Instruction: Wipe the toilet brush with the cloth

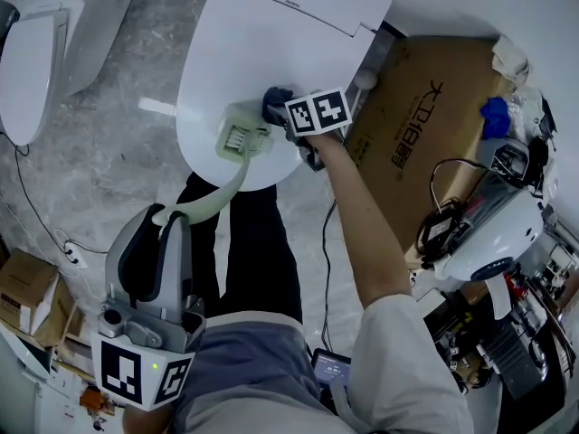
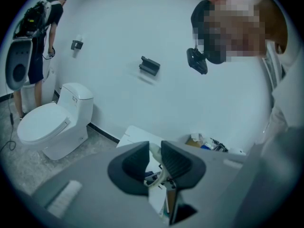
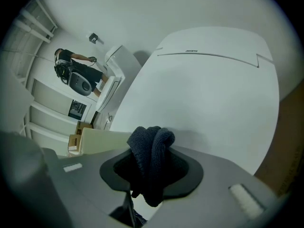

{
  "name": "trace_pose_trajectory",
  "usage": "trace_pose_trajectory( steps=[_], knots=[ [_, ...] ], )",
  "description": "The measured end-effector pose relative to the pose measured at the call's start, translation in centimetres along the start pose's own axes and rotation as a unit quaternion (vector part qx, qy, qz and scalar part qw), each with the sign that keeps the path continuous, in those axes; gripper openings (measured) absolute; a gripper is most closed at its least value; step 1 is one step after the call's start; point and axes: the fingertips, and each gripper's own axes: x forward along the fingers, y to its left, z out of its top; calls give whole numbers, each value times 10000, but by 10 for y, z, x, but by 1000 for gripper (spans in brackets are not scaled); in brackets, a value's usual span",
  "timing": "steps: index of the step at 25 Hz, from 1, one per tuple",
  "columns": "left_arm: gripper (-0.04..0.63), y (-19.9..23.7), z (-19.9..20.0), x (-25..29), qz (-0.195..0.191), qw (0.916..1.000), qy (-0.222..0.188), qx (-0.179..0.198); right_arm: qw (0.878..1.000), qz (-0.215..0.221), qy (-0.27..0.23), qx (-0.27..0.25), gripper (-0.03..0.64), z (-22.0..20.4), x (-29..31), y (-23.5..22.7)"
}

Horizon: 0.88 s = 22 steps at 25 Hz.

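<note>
A pale green toilet brush (image 1: 237, 141) reaches up from my left gripper (image 1: 170, 224), which is shut on its curved handle (image 2: 159, 175). The brush head hangs over the front of the closed white toilet lid (image 1: 271, 34). Just right of the head, my right gripper (image 1: 288, 116) is shut on a bunched dark blue cloth (image 1: 275, 103). The cloth lies against the head's right side. In the right gripper view the cloth (image 3: 151, 156) fills the jaws, and the pale brush head (image 3: 97, 141) shows at its left. In the left gripper view the left gripper (image 2: 154, 151) pinches the handle.
A brown cardboard box (image 1: 425, 134) lies right of the toilet. Cables and white equipment (image 1: 493, 233) crowd the lower right. A second toilet (image 1: 36, 57) stands at the upper left. A person (image 2: 42, 37) stands far off by another toilet (image 2: 52, 125).
</note>
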Motion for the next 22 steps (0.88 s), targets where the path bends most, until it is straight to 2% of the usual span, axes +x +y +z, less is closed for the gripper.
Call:
trace_pose_trajectory(
  steps=[22],
  knots=[
    [0, -1, 1, 1, -27, 10000, 24, 12, 9993, -163, -75, 341, 118, -28, -14, -1]
  ],
)
